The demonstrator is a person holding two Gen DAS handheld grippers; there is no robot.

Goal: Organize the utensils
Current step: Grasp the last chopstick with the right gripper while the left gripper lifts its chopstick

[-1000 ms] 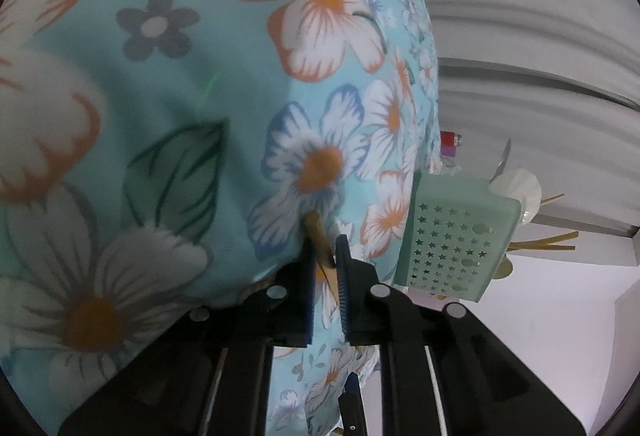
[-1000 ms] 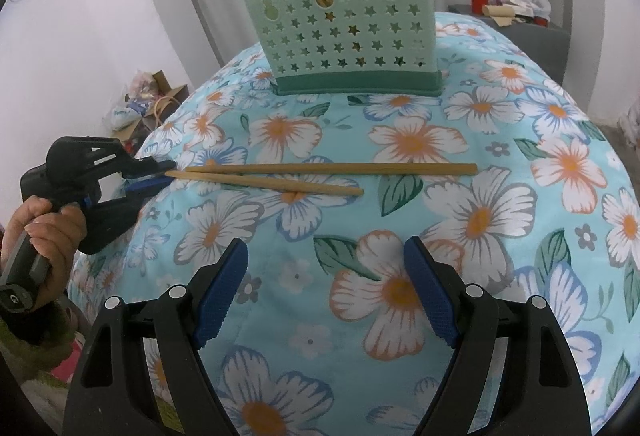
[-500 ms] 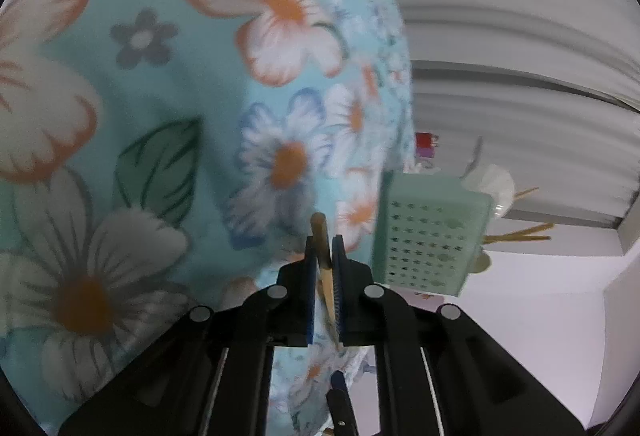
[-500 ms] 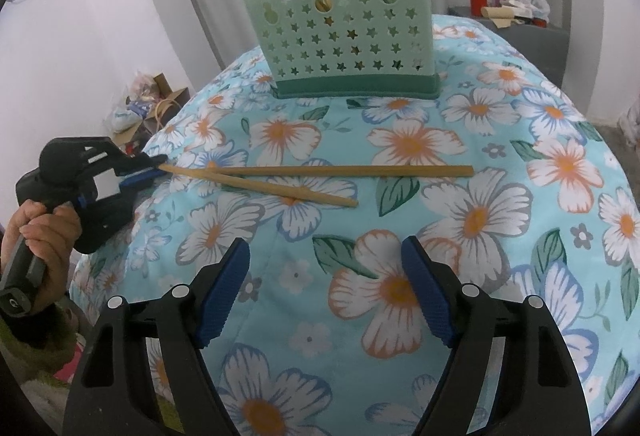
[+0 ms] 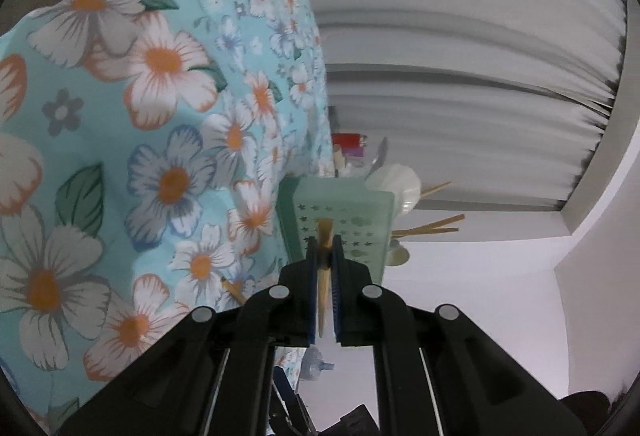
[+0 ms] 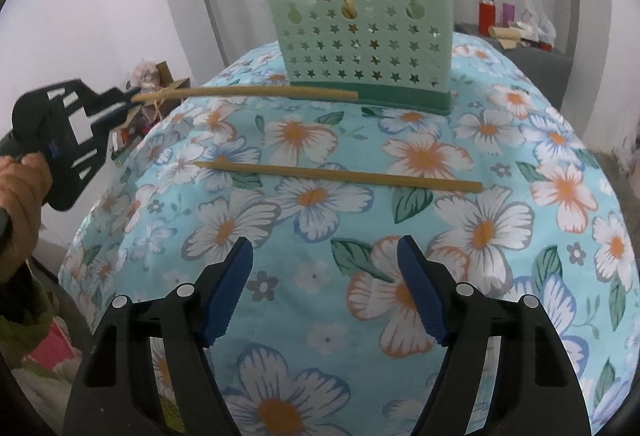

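- Right wrist view shows the whole layout: a floral cloth [image 6: 460, 220] over a rounded table, a mint caddy [image 6: 366, 36] standing upright at its far side, and one chopstick [image 6: 340, 175] lying flat on the cloth nearer the camera.
- Only this view shows the left gripper [image 6: 130, 100] from outside, at the left edge, held by a hand [image 6: 22, 192]. Its jaws are clamped on the end of a second chopstick [image 6: 248, 92], which is lifted clear of the cloth, about level, with its far tip in front of the caddy's dark green base.
- The right gripper [image 6: 324, 290] hangs over bare cloth; its jaws are closing with nothing between them, and the blue pads [image 6: 226, 292] touch nothing.
- The caddy already holds several chopsticks and pale spoons, sticking out of its top.
- Left wrist view looks along the held chopstick [image 5: 325, 256], seen end-on between the clenched pads [image 5: 338, 288] of the left gripper [image 5: 325, 248], with the caddy [image 5: 342, 220] straight behind it.
- This view is rolled, so the cloth [image 5: 140, 156] fills the left side. It shows only one end of the lying chopstick [image 5: 234, 290], beside the jaws, and nothing of the right gripper.
- Pleated white curtains [image 5: 460, 76] show here more fully than in the other view.
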